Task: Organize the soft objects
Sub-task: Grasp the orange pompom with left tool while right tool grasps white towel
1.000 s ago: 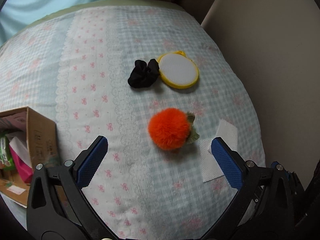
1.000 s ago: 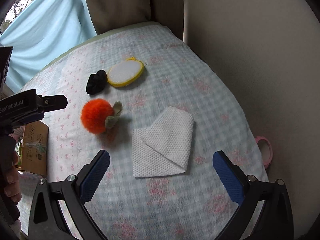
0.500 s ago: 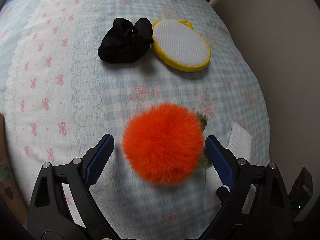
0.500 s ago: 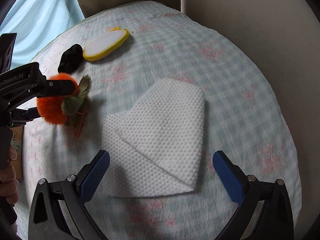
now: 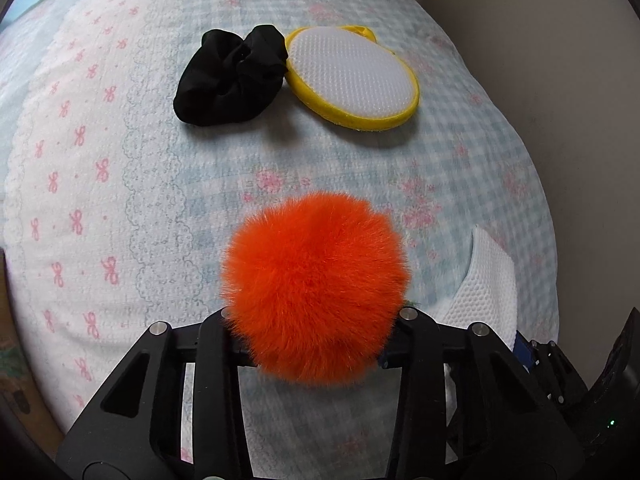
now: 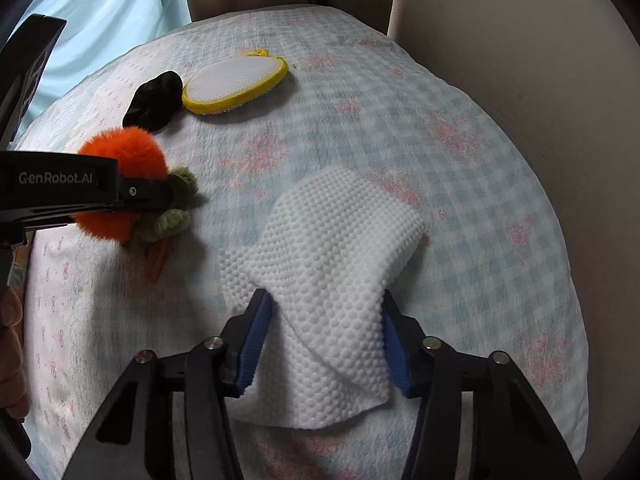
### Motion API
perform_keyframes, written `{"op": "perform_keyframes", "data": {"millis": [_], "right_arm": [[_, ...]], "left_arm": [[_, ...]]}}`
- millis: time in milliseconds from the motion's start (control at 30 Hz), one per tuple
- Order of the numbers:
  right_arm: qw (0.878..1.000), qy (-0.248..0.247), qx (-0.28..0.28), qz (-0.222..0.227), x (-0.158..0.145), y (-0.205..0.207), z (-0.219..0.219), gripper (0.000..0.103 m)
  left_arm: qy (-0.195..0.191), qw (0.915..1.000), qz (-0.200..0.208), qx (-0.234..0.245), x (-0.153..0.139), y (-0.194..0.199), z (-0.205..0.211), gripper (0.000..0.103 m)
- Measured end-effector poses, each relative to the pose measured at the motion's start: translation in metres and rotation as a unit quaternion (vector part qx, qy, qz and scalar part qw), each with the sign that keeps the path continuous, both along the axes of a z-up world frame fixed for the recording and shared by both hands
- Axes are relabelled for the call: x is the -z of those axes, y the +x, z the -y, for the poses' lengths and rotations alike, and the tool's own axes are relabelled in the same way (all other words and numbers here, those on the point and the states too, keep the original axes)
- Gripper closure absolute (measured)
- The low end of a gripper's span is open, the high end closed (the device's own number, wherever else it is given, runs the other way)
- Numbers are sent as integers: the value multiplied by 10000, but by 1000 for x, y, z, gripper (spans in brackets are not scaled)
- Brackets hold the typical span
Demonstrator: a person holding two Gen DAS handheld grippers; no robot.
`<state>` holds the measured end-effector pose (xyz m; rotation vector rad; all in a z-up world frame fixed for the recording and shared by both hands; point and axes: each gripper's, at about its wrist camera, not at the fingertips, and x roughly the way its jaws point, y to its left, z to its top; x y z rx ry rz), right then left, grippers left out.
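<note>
Pompom (image 6: pixel 120 184), green leaves (image 6: pixel 176 208) toward cloth (image 6: pixel 332 280)

Fluffy orange pompom (image 5: pixel 316 288); dimpled white cloth (image 6: pixel 332 280); matt black scrunchie (image 5: pixel 230 76); quilted bedcover (image 5: pixel 140 200).

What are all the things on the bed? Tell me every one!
Fluffy orange pom-pom: one, orange with green plush leaves, between the closing left jaws.
White dimpled cloth: one, white, bunched between the closing right jaws.
Black fabric scrunchie: one, black, far side, touching the pad.
Round yellow-rimmed mesh pad: one, yellow and white, beside the scrunchie.
Checked floral bedcover: one, pale blue and pink, under everything.
Left gripper: one, black.
Right gripper: one, black, blue pads.
Hand: one, left edge.
</note>
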<state>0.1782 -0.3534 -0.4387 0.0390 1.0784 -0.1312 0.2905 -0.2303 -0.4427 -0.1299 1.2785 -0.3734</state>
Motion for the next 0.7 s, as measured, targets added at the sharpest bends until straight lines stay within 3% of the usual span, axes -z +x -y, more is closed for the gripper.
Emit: {"op": "perform_keyframes", "data": {"millis": [67,167,467,700], "right_arm": [[9999,15,-116,-17,-1,1,-4,74],[9998,66,-208,-25,-3,3,-9,87],[9997,176,-160,93,-19,5,-9,91],[9990,183,-270,290,-52,3,-14,91]], "left_arm": [[32,10000,38,19,-1,-1,0,71],[41,9999,114,-5,-6,-2,-4,71],[48,9995,292,-88,-25,-2,-17,72],[2,9984,535,-198,-61,-8,-29,72]]}}
